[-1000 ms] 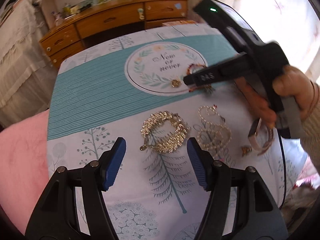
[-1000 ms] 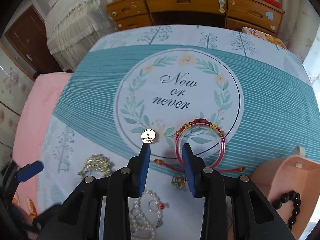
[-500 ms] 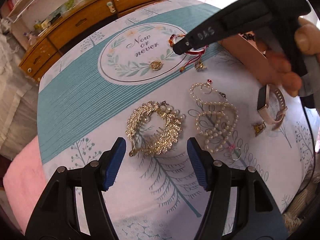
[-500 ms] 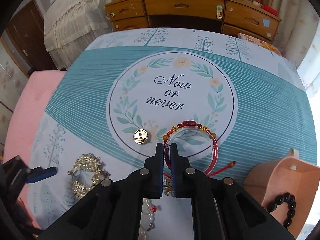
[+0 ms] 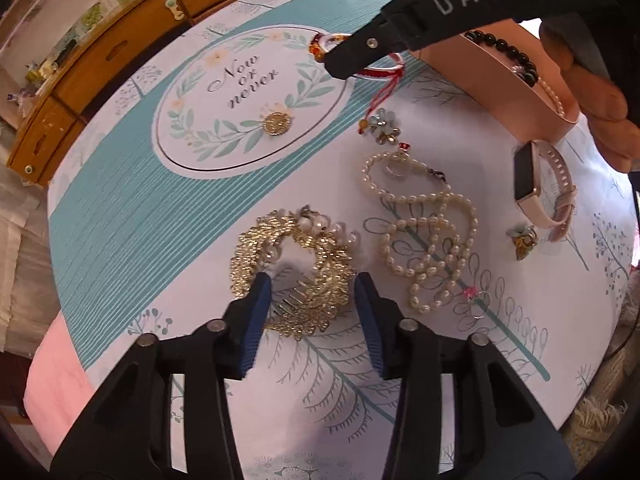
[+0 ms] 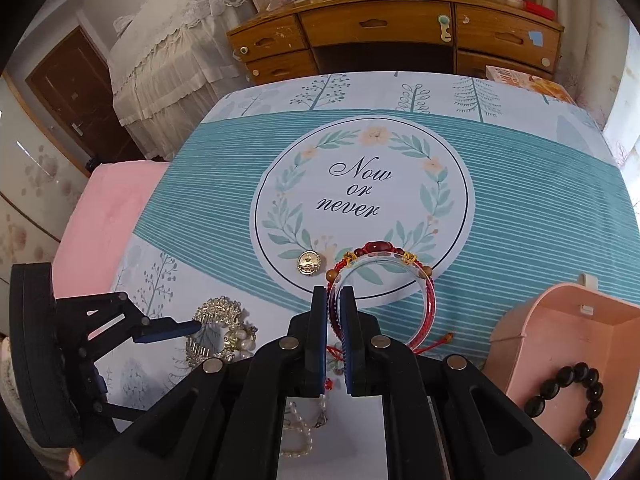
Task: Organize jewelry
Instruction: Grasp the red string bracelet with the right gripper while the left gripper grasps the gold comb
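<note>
Beyond the worktop (image 6: pixel 520 184), draped in a teal-striped cloth printed with trees and a wreath, stands a wooden desk (image 6: pixel 396 36) with several drawers, its top crowded with small bottles and cards. To the left a cream lace cover (image 6: pixel 160 60) hangs over furniture beside a dark brown door (image 6: pixel 76 92). A pink cushion (image 6: pixel 108 216) adjoins the worktop's left edge, and daylight brightens pale curtains (image 6: pixel 616 92) on the right.

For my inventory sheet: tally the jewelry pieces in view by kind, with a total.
Bracelets: 2, red bracelet, black bead bracelet
Pearl strands: 1
Hair combs: 1
Watches: 1
Flower pieces: 2
Gold discs: 1
Total: 8
</note>
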### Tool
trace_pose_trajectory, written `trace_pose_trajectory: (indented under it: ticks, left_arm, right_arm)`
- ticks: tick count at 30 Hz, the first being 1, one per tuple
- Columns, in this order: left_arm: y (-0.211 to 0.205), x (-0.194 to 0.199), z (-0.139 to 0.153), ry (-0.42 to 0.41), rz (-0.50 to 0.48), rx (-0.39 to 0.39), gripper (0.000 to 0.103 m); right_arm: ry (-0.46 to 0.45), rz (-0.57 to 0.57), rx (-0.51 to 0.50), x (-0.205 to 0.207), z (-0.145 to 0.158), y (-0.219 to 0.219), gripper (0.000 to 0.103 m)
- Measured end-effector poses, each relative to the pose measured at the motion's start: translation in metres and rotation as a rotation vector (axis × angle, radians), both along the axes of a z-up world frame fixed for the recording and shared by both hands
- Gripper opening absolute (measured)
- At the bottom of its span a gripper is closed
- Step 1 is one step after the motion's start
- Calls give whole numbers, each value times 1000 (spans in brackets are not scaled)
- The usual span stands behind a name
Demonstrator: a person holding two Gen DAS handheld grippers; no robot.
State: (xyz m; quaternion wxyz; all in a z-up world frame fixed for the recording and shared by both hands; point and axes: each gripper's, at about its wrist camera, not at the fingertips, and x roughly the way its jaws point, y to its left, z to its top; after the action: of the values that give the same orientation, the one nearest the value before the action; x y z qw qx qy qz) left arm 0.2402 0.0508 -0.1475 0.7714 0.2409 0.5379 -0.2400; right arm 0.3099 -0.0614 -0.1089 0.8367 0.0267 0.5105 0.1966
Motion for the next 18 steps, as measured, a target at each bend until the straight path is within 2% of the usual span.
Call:
trace_pose_trajectory:
  ticks: [1,10,18]
  left_arm:
    - [0,0,0,12,-4,-6,29]
    - [-3,-4,1,-11,40,14,29]
    - [13,-10,25,-50,142,-41,28]
  right_arm:
    - [-4,0,-6,-1,1,0,6]
    - [-83,28,-83,-7,5,12,6]
    - [-88,46,-75,-8,10,16,6]
